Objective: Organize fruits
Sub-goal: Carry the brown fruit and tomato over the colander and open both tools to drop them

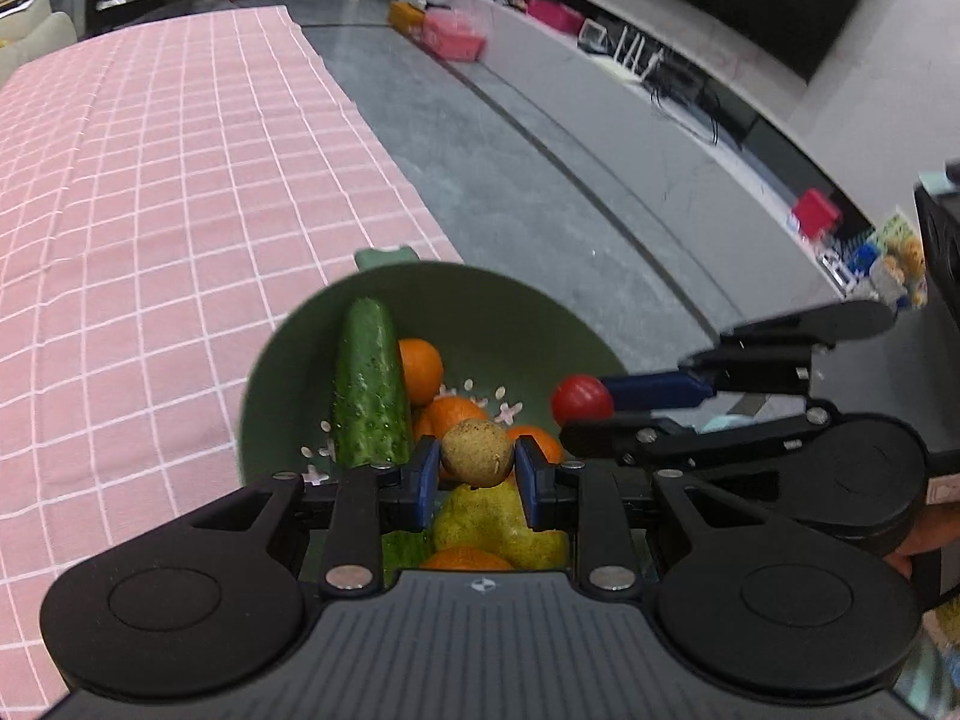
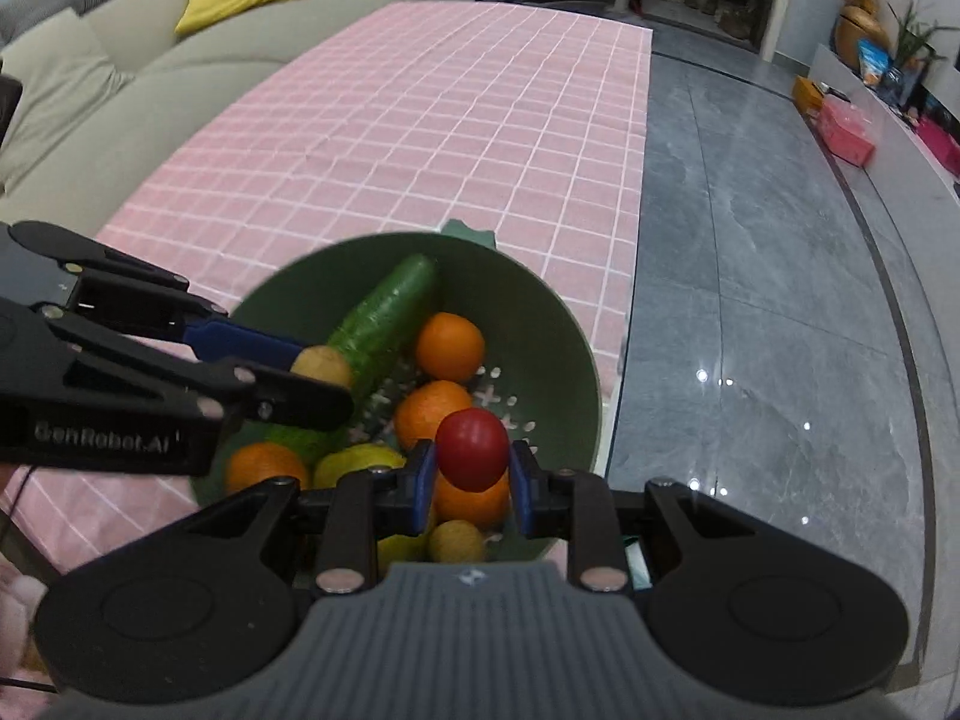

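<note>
While the left gripper [image 1: 478,468] is pinching a rough tan round fruit [image 1: 478,452] over the green perforated bowl [image 1: 282,372], a bumpy cucumber [image 1: 367,384] is leaning inside. The right gripper [image 2: 471,480] is clamping a smooth red tomato [image 2: 472,449] above oranges [image 2: 450,346].

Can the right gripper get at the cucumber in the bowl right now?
Probably not yet. The right gripper is already shut on a red tomato, and the left gripper, holding a small tan fruit, sits right beside the cucumber in the green bowl.
</note>
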`<state>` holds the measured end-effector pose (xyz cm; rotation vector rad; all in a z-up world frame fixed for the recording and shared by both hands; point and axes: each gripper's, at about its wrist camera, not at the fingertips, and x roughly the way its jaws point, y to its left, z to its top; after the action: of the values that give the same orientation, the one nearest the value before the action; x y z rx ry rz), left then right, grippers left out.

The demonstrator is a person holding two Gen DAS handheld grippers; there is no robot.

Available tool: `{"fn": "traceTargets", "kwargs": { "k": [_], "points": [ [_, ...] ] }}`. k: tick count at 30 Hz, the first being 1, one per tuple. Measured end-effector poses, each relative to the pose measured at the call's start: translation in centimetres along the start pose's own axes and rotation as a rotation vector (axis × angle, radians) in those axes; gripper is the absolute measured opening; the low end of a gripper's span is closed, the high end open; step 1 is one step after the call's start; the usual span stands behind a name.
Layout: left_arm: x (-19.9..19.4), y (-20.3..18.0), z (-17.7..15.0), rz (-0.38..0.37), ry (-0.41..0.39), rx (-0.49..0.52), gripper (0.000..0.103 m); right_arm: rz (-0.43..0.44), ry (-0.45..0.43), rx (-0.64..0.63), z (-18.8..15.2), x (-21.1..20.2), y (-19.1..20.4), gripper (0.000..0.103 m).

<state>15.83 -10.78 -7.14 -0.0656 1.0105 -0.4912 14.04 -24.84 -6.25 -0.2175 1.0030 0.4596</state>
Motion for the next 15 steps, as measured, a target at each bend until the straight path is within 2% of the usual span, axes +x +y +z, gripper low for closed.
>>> {"fn": "traceTargets", "kwargs": {
  "k": [10, 15],
  "points": [
    [1.4, 0.1, 0.4, 0.025, 0.043, 0.016, 0.030, -0.007, 0.031, -0.061, 1.1, 4.2, -0.4, 0.022],
    [1.9, 0.3, 0.4, 0.013, 0.052, 0.010, 0.030, -0.007, 0.058, -0.061, 0.9, 5.0, -0.5, 0.023]
  ]
}}
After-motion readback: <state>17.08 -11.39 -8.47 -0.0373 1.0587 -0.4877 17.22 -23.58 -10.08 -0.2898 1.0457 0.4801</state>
